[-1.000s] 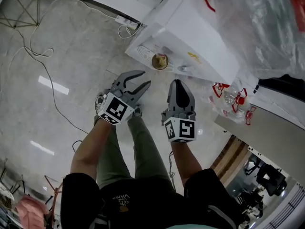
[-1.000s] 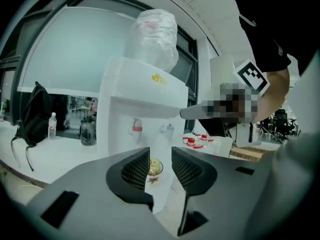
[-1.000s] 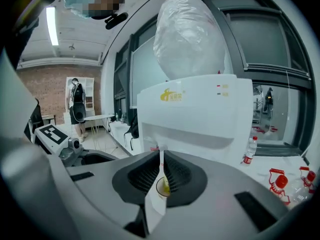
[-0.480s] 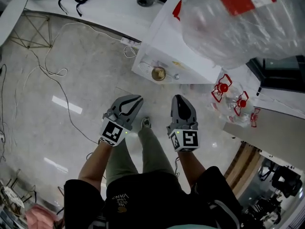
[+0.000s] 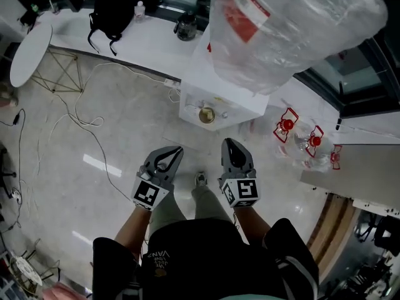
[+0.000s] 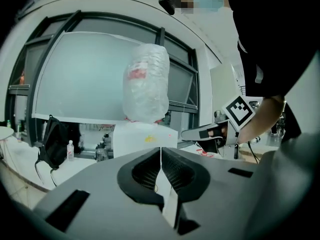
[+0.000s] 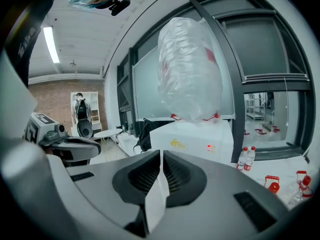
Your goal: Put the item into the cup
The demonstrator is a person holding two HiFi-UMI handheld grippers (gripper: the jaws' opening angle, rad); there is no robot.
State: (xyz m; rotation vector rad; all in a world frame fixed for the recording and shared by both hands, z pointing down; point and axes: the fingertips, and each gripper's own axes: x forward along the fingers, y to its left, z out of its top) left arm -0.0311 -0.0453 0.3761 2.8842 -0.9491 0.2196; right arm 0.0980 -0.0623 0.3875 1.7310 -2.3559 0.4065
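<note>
A small brown cup (image 5: pixel 207 114), seen from above, stands on the ledge of a white water dispenser (image 5: pixel 232 105). What is in it I cannot make out. My left gripper (image 5: pixel 175 150) and right gripper (image 5: pixel 229 142) hang side by side over the floor, well short of the dispenser. Both are shut with nothing between the pads. In the left gripper view the jaws (image 6: pixel 161 149) meet in front of the dispenser (image 6: pixel 145 139), and the right gripper (image 6: pixel 200 133) shows beside them. In the right gripper view the shut jaws (image 7: pixel 161 153) also face the dispenser (image 7: pixel 192 139).
A big plastic-wrapped water bottle (image 5: pixel 294 24) tops the dispenser. Small red-capped bottles (image 5: pixel 300 136) lie on the floor to its right. Cables (image 5: pixel 81 124) trail over the floor at left, near a round white table (image 5: pixel 30 52). A black bag (image 5: pixel 115 5) sits on the far counter.
The left gripper's jaws have gone from open to shut. Both grippers and the head view have drawn back from the dispenser, so the cup looks smaller and farther.
</note>
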